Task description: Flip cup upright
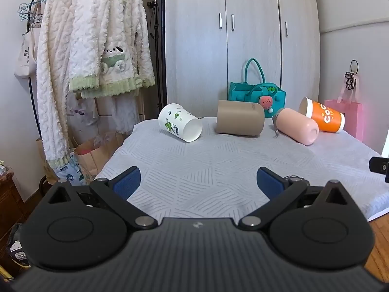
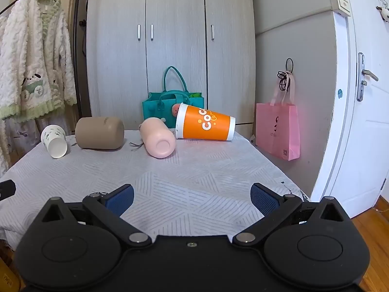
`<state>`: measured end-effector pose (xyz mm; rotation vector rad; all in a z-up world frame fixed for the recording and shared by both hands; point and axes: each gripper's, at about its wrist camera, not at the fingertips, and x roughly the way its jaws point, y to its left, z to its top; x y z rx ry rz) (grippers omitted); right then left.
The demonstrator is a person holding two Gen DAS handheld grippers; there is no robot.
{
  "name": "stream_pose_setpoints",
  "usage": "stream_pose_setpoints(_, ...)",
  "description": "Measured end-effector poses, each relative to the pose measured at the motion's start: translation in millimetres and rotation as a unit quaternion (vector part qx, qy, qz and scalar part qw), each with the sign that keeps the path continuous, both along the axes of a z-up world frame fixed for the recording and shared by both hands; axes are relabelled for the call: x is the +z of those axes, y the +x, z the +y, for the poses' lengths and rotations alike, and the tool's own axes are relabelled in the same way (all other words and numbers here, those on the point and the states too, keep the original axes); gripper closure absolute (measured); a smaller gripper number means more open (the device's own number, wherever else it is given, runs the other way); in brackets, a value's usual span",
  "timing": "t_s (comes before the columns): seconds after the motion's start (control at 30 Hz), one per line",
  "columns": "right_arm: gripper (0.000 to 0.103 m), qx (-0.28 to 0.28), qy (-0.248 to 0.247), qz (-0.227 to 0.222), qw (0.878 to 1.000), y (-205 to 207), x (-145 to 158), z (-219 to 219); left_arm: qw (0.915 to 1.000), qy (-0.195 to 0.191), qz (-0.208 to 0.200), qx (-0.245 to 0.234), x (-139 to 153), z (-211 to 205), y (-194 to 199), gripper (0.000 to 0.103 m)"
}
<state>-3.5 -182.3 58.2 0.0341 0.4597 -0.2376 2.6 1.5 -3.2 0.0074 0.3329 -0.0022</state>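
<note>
Several cups lie on their sides at the far end of the grey-clothed table (image 1: 199, 170). From the left they are a white paper cup with green print (image 1: 180, 122), a tan cup (image 1: 240, 121), a pink bottle-like cup (image 1: 297, 126) and an orange cup (image 1: 324, 118). They also show in the right wrist view: white cup (image 2: 54, 141), tan cup (image 2: 99, 133), pink cup (image 2: 158, 141), orange cup (image 2: 206, 125). My left gripper (image 1: 198, 182) is open and empty above the near part of the table. My right gripper (image 2: 192, 198) is open and empty, also well short of the cups.
A teal bag (image 1: 257, 97) stands behind the cups. A pink bag (image 2: 278, 131) hangs at the right by a white door (image 2: 359, 121). A rack of fluffy clothes (image 1: 92, 48) and paper bags (image 1: 94, 155) stand left of the table. Wardrobe doors (image 2: 170, 48) are behind.
</note>
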Motion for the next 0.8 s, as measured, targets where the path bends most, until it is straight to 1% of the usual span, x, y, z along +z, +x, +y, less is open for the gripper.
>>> stream_pose_setpoints(0.27,0.0,-0.003,0.0,0.002,1.0,0.4,-1.9,-1.5,0.9999,-0.009,0.001,-0.008,1.4,3.6,-0.8,0.0)
stream_pose_setpoints(0.8,0.0,0.001,-0.003,0.006,1.0,2.0,-2.8,-1.5,1.0,-0.007,-0.003,0.002,8.7,5.5,-4.1,0.0)
